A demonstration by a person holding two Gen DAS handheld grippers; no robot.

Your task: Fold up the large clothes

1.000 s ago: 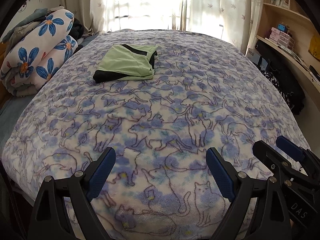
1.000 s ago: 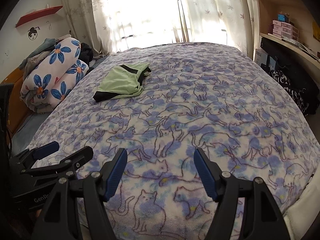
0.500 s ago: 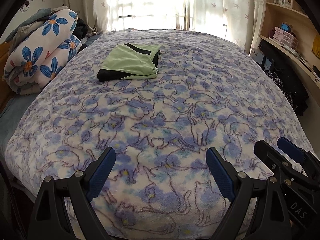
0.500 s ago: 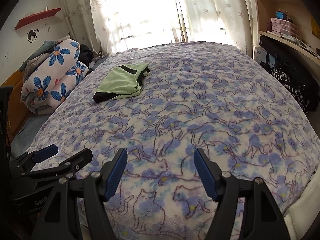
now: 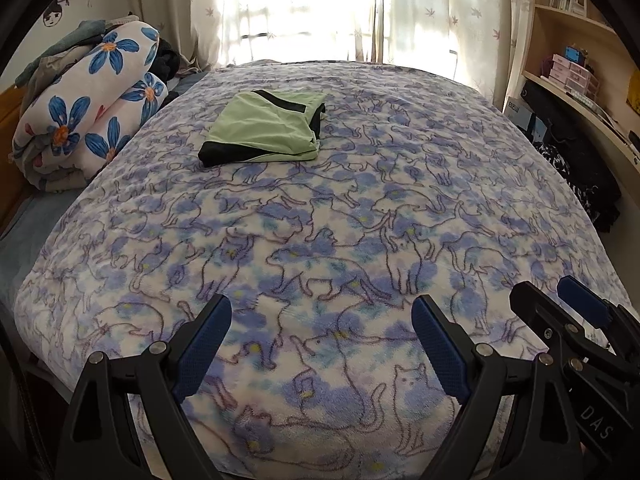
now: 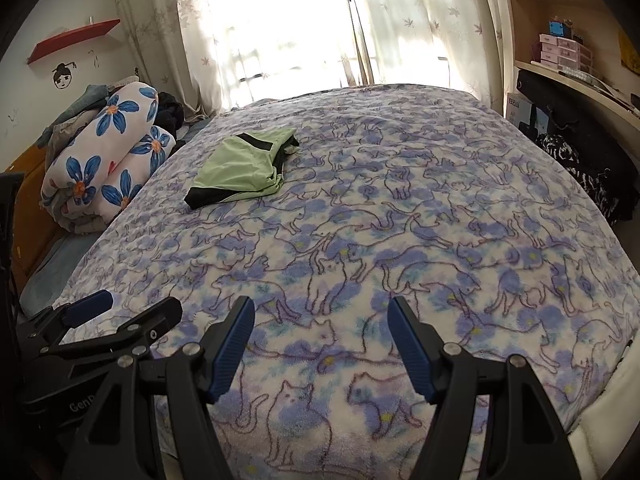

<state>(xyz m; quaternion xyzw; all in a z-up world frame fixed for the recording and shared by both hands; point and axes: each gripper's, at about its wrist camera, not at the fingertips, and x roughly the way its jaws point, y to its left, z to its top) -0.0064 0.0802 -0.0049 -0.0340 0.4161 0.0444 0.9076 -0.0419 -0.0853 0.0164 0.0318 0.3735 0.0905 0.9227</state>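
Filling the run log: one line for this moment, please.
garment: folded, on bed blanket | left gripper: open, empty | right gripper: open, empty | contact: none

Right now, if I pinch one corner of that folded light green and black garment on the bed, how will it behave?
The folded light green and black garment looks thin and soft, so it would probably droop and unfold. Its stacked layers sit loosely, likely sliding apart. It looks light.

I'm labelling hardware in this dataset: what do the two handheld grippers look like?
Both the left gripper and the right gripper have black angular plastic frames with silver rivets and two fingers faced with ribbed blue pads. White lettering shows on each body. No cables or sleeves are visible.
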